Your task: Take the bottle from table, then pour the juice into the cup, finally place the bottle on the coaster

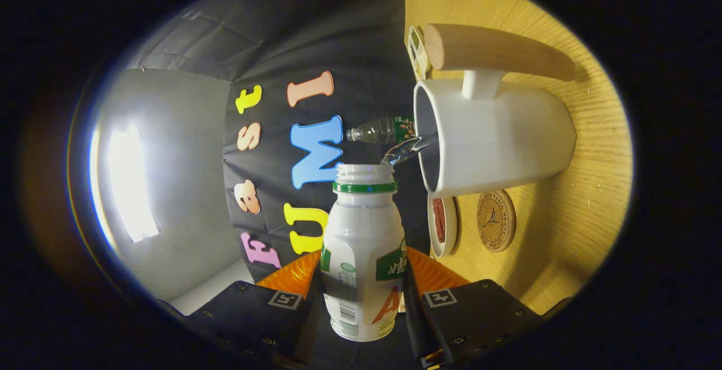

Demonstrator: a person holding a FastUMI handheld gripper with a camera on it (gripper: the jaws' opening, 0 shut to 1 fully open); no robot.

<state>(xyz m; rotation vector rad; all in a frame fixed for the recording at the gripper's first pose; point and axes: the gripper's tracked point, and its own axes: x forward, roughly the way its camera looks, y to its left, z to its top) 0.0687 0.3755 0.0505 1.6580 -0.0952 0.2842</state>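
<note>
A small white bottle (364,257) with a green neck ring and no cap sits between my fingers, and my gripper (361,282) is shut on its body. The whole scene is rolled sideways, so the bottle is tipped toward the table. A thin clear stream (407,149) runs from its mouth into the open top of a white cup (496,133) with a wooden handle (496,51), just ahead of the bottle. A round cork coaster (496,221) lies on the wooden table (586,212) beside the cup's base.
A small white dish (443,224) with something red in it stands between the coaster and the bottle. Beyond the cup, a clear plastic bottle (379,130) stands near the booth wall. A small packet (416,51) lies by the cup's handle.
</note>
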